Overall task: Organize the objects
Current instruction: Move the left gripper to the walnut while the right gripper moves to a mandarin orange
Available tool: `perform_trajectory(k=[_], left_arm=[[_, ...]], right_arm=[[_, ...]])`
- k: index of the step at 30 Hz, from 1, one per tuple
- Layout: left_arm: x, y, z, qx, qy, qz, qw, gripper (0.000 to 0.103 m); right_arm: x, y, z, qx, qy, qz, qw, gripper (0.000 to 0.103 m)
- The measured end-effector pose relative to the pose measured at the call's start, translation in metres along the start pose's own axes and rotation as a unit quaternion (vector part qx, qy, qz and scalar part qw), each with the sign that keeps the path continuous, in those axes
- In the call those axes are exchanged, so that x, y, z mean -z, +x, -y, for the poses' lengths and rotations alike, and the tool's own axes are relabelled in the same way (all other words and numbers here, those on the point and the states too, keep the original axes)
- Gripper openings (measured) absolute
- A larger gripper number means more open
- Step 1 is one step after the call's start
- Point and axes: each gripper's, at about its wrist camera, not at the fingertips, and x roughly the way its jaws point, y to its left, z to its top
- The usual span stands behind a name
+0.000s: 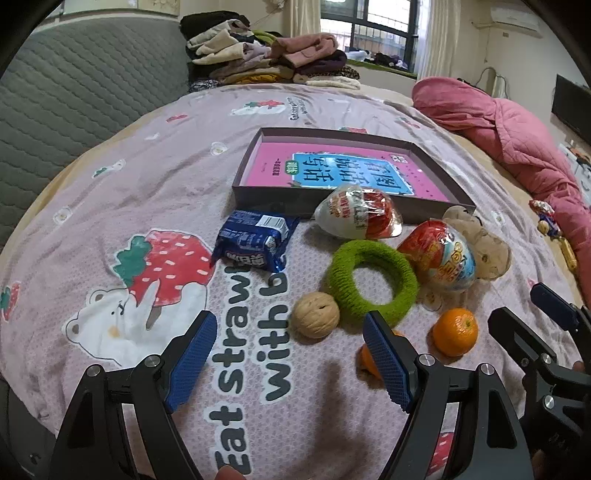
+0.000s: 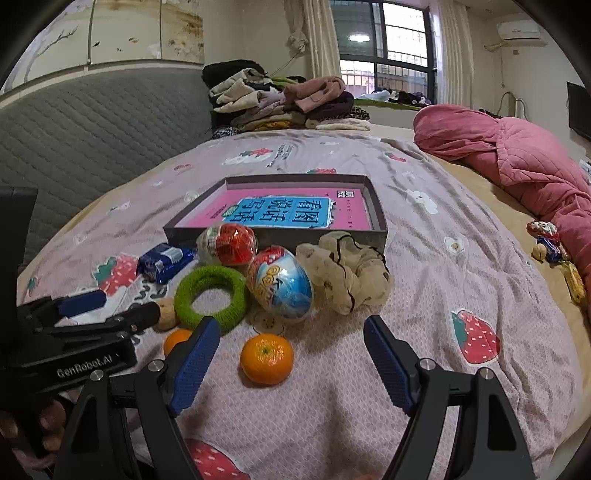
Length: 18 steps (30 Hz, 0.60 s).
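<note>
Green ring (image 1: 373,282) — orange tangerine (image 2: 266,358), blue packet (image 1: 255,240).

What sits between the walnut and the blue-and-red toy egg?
The green knitted ring lies between walnut and toy egg, clearest in the left wrist view.

- Shallow grey box (image 1: 332,201) holding a pink book (image 1: 343,171), on the bed.
- In front of it: blue snack packet (image 1: 255,240), two wrapped eggs (image 1: 360,216), green knitted ring (image 1: 371,282), walnut (image 1: 315,319), two oranges (image 1: 454,331).

A bed (image 2: 424,258) with a strawberry-print sheet fills the frame. Grey quilted headboard (image 2: 92,125) at left; barred window (image 2: 384,51) with cream curtains at top centre; air conditioner (image 2: 521,31) upper right.
</note>
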Motion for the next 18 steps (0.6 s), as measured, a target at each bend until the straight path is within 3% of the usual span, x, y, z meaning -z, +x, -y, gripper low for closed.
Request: perform_trajectory(k=[18], left_arm=[[0.011, 0.017, -0.009, -0.006, 0.019, -0.021, 0.9996, 0.082]], right_arm=[[0.018, 0.011, 0.004, -0.023, -0.023, -0.04, 0.999, 0.08]])
